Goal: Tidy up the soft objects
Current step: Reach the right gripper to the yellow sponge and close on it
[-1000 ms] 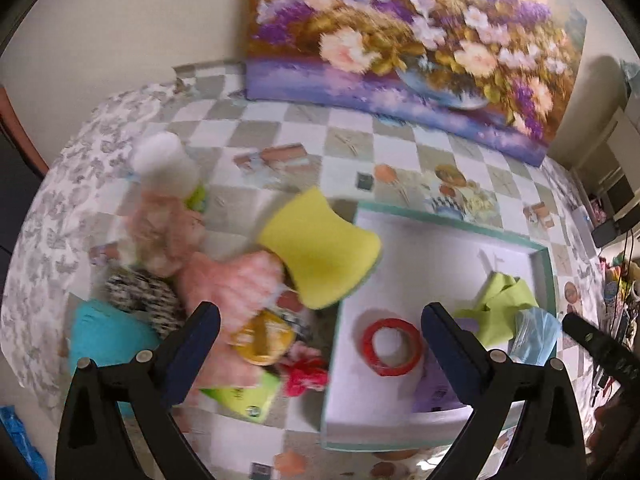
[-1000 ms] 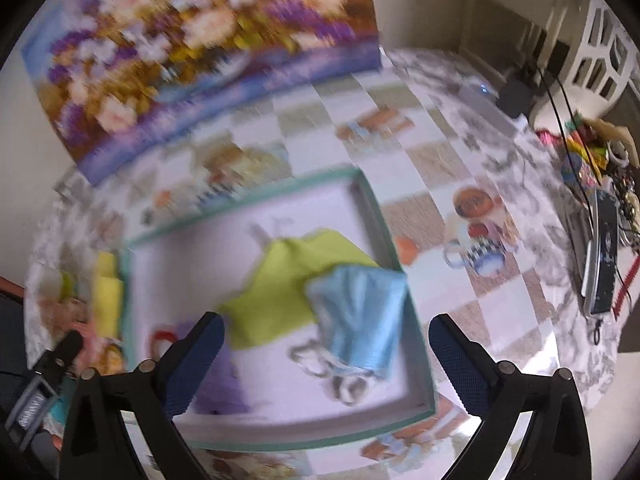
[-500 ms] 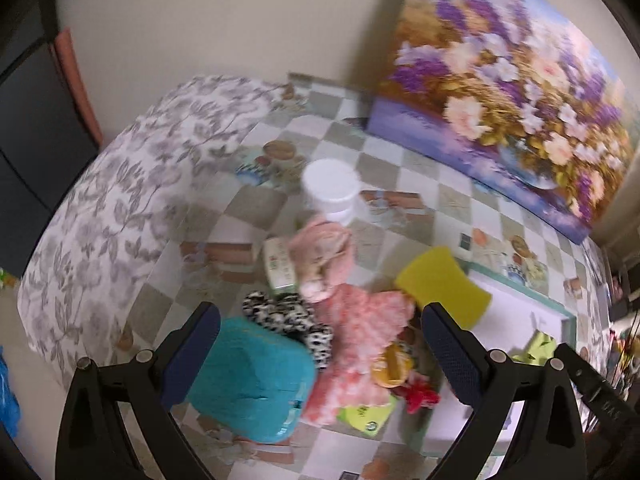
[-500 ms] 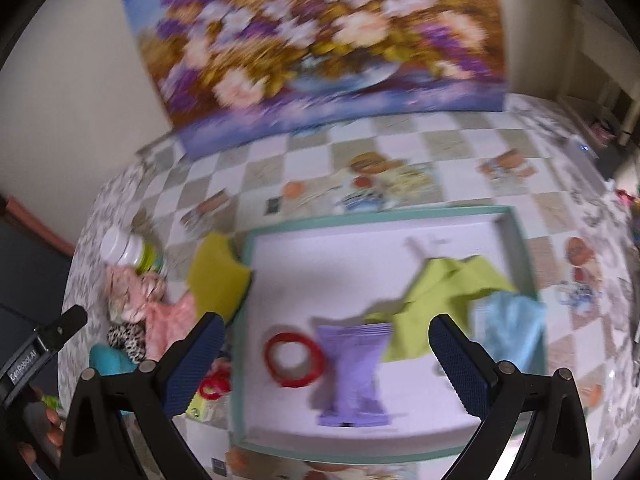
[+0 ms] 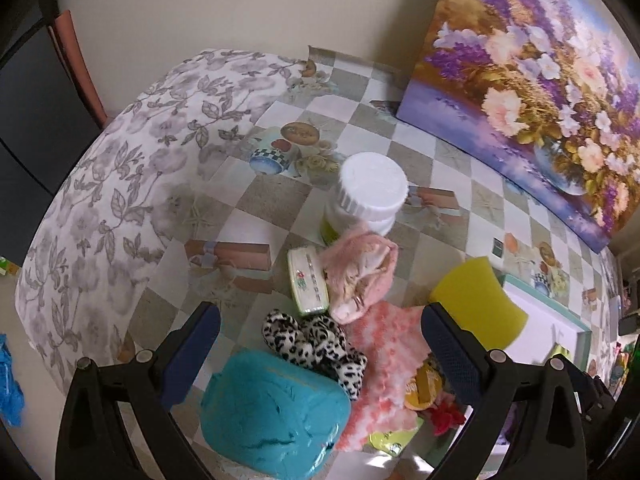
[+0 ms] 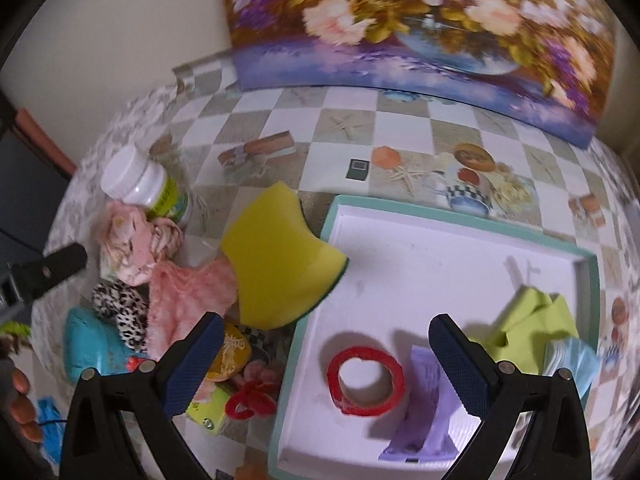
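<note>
From the left wrist, the left gripper (image 5: 320,344) hangs above the heap with its fingers spread wide and empty; under them lie a turquoise pouch (image 5: 276,412), a leopard-print scrunchie (image 5: 316,342) and pink fluffy cloth (image 5: 384,364); a white-capped bottle (image 5: 370,196) stands behind on the counter (image 5: 256,204). From the right wrist, the right gripper (image 6: 322,350) is likewise wide apart, holding nothing; a yellow sponge (image 6: 276,268) leans on the rim of the white tray (image 6: 440,252); inside lie a red ring (image 6: 366,376), purple packet (image 6: 424,404), green cloth (image 6: 536,328) and blue cloth (image 6: 570,364).
</note>
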Action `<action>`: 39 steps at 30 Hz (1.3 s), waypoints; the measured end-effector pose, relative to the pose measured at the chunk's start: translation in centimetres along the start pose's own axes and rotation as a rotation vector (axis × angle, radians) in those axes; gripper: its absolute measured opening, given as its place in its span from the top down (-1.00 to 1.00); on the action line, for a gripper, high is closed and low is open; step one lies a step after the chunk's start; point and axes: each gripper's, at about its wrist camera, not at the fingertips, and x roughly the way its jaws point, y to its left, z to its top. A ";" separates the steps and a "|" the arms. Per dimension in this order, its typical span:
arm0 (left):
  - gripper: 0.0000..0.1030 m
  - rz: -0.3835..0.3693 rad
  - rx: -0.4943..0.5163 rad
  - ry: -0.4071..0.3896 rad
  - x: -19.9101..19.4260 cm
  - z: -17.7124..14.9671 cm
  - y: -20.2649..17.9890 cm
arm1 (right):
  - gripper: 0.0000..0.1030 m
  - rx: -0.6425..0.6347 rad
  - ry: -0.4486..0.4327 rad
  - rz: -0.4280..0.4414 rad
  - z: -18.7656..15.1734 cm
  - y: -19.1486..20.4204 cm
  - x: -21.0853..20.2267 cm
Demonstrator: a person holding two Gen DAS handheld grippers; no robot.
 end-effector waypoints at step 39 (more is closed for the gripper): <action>-0.69 0.079 0.014 -0.005 2.5 1.5 -0.5 | -0.38 -0.090 -0.072 -0.023 2.5 1.5 -1.3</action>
